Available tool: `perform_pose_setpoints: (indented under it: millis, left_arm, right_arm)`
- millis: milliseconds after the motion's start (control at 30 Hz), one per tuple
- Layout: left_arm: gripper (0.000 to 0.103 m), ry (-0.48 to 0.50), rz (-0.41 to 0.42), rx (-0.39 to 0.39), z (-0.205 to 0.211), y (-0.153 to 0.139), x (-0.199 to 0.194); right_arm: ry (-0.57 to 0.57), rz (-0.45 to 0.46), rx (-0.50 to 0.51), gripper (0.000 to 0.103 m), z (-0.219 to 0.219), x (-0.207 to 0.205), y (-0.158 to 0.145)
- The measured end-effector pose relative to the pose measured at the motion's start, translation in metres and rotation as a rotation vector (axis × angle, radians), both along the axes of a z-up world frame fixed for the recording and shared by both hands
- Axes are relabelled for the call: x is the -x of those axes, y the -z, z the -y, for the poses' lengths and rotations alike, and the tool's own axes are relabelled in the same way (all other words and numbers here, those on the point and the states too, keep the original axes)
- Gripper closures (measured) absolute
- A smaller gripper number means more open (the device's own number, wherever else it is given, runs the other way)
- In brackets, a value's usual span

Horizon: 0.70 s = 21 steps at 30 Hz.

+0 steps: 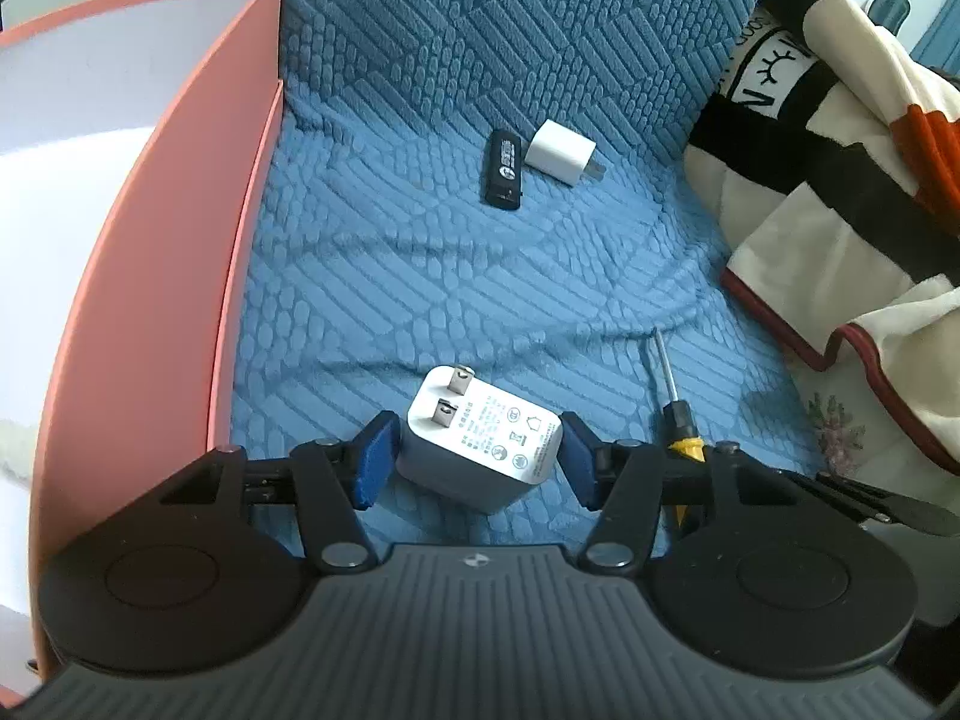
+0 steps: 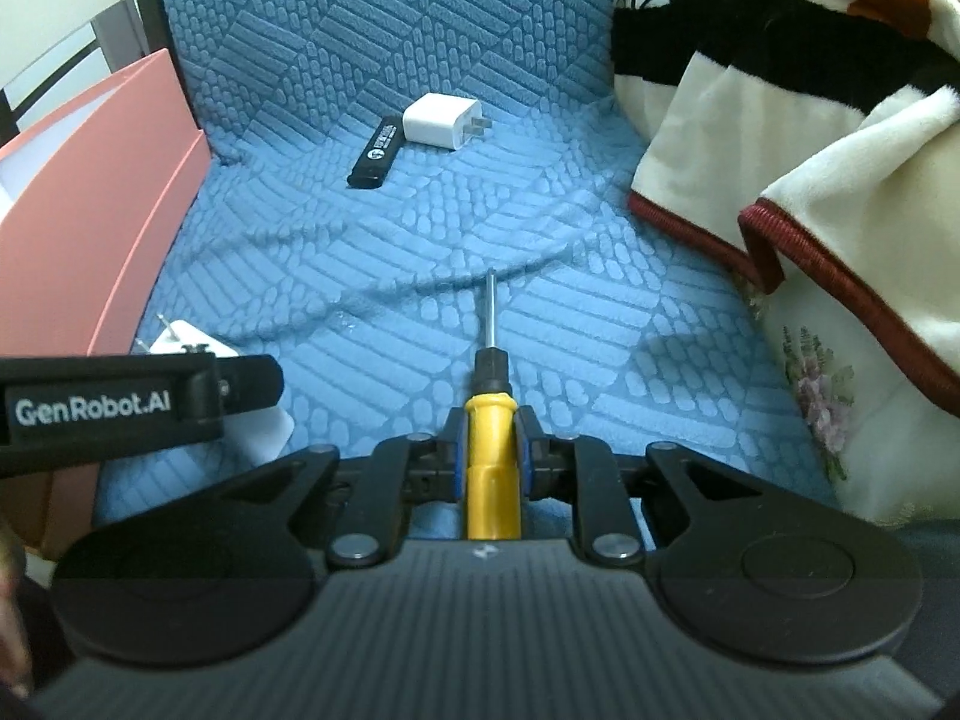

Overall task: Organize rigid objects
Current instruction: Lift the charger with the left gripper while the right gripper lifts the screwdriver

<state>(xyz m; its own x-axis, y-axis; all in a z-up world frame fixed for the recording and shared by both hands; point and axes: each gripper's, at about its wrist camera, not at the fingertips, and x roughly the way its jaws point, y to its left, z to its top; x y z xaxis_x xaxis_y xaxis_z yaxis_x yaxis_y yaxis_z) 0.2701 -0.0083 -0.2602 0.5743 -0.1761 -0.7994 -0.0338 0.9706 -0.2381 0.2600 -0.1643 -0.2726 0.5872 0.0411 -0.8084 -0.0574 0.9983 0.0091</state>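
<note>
My left gripper (image 1: pixel 477 456) is closed around a large white charger (image 1: pixel 480 441) with its two prongs pointing away; the blue pads touch both its sides on the blue cover. My right gripper (image 2: pixel 489 447) is shut on the yellow handle of a screwdriver (image 2: pixel 489 456), whose metal shaft points forward. The screwdriver also shows in the left wrist view (image 1: pixel 675 396). Farther back lie a small white charger (image 1: pixel 561 153) (image 2: pixel 438 120) and a black USB stick (image 1: pixel 503 168) (image 2: pixel 375 153), side by side. The pink box (image 1: pixel 156 276) (image 2: pixel 102 222) stands at the left.
The blue textured sofa cover (image 1: pixel 456 276) lies under everything. A cream, black and orange blanket (image 1: pixel 840 180) (image 2: pixel 780 120) is piled on the right. The left gripper's body (image 2: pixel 120 402) juts in at the left of the right wrist view.
</note>
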Motion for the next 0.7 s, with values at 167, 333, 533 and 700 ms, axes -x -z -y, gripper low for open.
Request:
perform_pose_setpoints:
  millis: [167,333,533,700]
  left_arm:
    - [0.043,-0.016,0.010,0.019,-0.005,-0.006,0.002]
    - [0.044,-0.024,0.023,0.006,-0.007,-0.021,0.007]
    - [0.044,-0.037,0.047,0.055,-0.015,-0.046,0.020]
    - [0.044,-0.045,0.064,0.072,-0.015,-0.061,0.033]
  right_arm:
    - [-0.009,-0.002,-0.032,0.083,0.001,-0.002,-0.005]
    - [-0.023,0.012,-0.059,0.083,0.003,0.000,-0.018]
    - [-0.059,-0.005,-0.108,0.083,0.008,0.000,-0.036]
    - [-0.095,0.002,-0.121,0.083,0.004,0.005,-0.051]
